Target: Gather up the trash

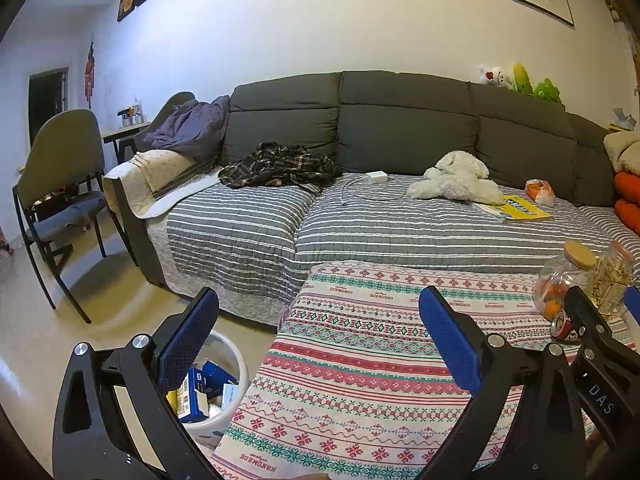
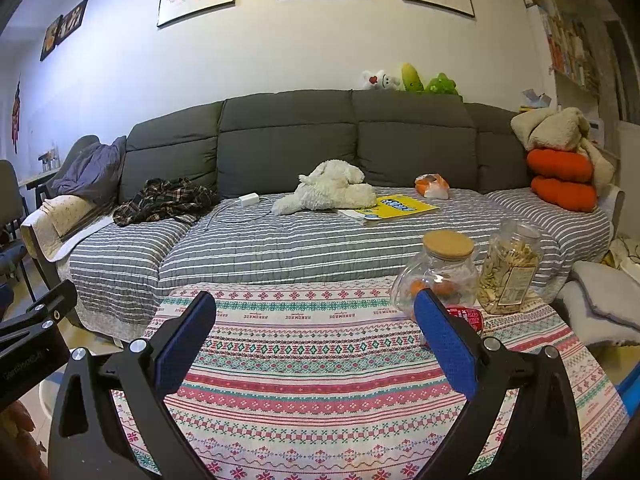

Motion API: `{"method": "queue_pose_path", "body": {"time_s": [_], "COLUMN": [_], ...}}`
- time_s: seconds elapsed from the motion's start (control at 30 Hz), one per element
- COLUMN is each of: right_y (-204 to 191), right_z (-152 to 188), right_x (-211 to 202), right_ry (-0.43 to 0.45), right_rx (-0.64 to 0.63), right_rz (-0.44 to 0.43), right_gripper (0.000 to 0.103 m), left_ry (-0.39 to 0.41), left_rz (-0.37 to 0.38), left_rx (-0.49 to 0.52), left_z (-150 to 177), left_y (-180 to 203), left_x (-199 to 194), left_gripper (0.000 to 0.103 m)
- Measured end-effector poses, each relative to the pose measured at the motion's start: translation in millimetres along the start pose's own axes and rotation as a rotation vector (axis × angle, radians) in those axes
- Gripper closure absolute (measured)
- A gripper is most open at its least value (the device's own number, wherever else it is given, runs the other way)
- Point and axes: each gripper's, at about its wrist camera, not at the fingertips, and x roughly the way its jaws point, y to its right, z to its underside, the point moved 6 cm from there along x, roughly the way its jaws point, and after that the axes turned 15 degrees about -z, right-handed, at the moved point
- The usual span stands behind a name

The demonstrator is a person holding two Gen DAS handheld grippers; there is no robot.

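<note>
The table (image 2: 320, 360) is covered by a patterned cloth in red, green and white bands. On it, toward 2 o'clock in the right wrist view, stand a glass jar with a cork lid (image 2: 440, 272) holding orange items and, just beside it at 3 o'clock of that jar, a clear jar of pale seeds (image 2: 510, 276). A red can (image 2: 466, 316) lies on the cloth in front of both jars. The floor (image 1: 52, 344) carries a white bin (image 1: 218, 392) at the table's 9 o'clock edge, holding blue boxes.
</note>
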Motion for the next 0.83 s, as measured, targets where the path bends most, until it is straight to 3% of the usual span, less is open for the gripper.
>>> {"method": "queue_pose_path", "body": {"time_s": [0.47,0.57,0.83], "right_y": [0.8,1.1,3.8], "right_z": [0.4,-0.8,-4.2], "right_x": [1.9,1.1,-3.9], "right_ry": [-0.006,-0.002,0.023], "right_rx": [0.010,0.010,0.010], "right_rz": [-0.004,-0.001,0.025], "right_gripper": [0.007,0.007,0.007], "left_ry": [0.065,0.074,0.057], "left_rz": [0.028,0.029,0.011], "left_rx": [0.034,0.027,0.037], "left_z": [-0.3,-1.5,-0.2], "left_y": [9.9,10.1,13.1], "left_x": [-9.2,-10.9,-9.3], "left_gripper": [0.011,0.007,0.007]}}
